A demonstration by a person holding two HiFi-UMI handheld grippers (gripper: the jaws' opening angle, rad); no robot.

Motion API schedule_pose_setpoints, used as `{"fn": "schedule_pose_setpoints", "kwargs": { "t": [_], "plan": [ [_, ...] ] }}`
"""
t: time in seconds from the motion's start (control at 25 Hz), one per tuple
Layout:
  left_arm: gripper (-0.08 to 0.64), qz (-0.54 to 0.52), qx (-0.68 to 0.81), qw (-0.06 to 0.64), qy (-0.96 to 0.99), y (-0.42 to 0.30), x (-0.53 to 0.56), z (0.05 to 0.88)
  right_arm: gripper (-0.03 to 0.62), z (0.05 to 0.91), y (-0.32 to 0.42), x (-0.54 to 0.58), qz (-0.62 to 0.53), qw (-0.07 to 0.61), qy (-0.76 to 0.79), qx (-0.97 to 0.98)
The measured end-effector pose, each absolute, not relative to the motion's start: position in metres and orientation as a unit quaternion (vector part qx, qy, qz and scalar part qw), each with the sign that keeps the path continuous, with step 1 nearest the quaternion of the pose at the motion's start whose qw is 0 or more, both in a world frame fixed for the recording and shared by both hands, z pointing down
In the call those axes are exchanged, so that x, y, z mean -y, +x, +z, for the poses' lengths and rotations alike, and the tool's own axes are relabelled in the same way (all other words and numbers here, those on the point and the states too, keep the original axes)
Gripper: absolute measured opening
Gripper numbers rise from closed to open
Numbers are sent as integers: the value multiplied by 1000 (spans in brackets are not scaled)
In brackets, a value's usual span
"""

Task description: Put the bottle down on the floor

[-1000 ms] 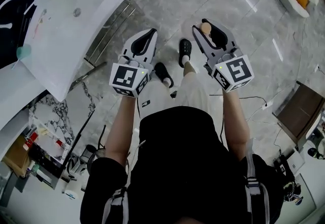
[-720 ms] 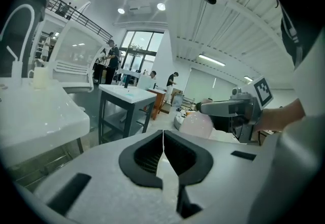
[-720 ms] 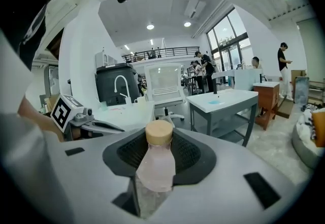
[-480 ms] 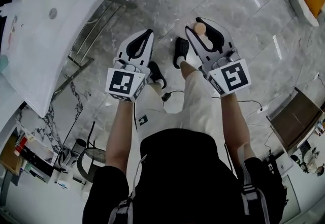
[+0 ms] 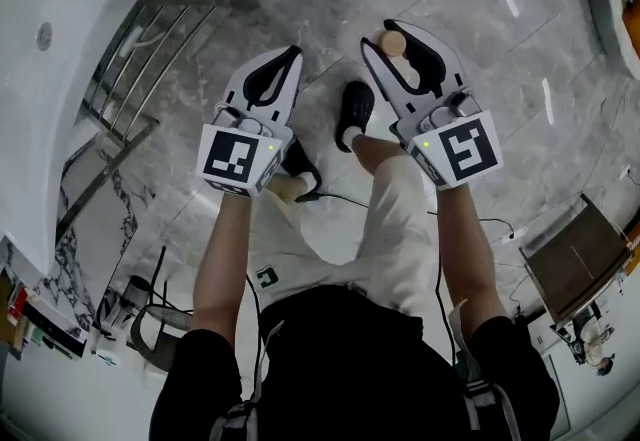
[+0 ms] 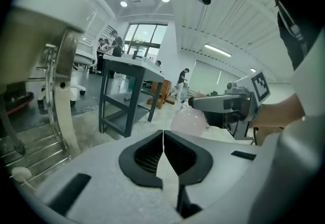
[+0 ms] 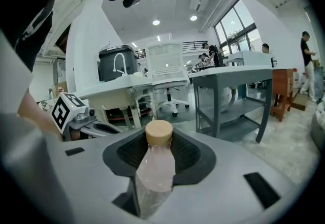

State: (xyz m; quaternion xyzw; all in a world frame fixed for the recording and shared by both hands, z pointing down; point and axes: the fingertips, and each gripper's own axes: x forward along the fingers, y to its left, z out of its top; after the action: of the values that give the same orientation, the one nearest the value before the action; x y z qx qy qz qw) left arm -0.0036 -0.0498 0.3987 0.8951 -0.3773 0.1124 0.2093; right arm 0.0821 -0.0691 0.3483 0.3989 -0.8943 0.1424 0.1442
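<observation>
A clear pinkish bottle (image 7: 155,172) with a tan wooden cap (image 5: 392,42) sits between the pads of my right gripper (image 7: 158,159), which is shut on it and holds it above the grey marble floor (image 5: 470,59). In the head view that gripper (image 5: 398,47) is at upper right, cap end pointing away from me. My left gripper (image 5: 283,67) hangs level beside it at the left, its black pads (image 6: 144,159) closed together with nothing between them. From the left gripper view the bottle's body (image 6: 189,120) shows beside the right gripper's jaws.
A white sink unit (image 5: 45,79) on a metal frame (image 5: 140,109) stands at the left. My black shoes (image 5: 355,107) and a cable (image 5: 340,199) are on the floor below the grippers. A brown box (image 5: 575,259) sits at the right. Grey metal tables (image 7: 238,96) stand ahead.
Both grippers and my view have swung away from the white sink unit, which has slid to the left edge. The bottle stays gripped in the right gripper.
</observation>
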Motion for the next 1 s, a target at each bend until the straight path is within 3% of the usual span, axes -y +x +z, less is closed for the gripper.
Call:
{"fn": "schedule_pose_setpoints", "kwargs": {
  "t": [1.0],
  "plan": [
    [20, 93, 368, 169, 909, -1, 98, 635, 140, 583, 81, 107, 82, 172, 314, 930]
  ]
}}
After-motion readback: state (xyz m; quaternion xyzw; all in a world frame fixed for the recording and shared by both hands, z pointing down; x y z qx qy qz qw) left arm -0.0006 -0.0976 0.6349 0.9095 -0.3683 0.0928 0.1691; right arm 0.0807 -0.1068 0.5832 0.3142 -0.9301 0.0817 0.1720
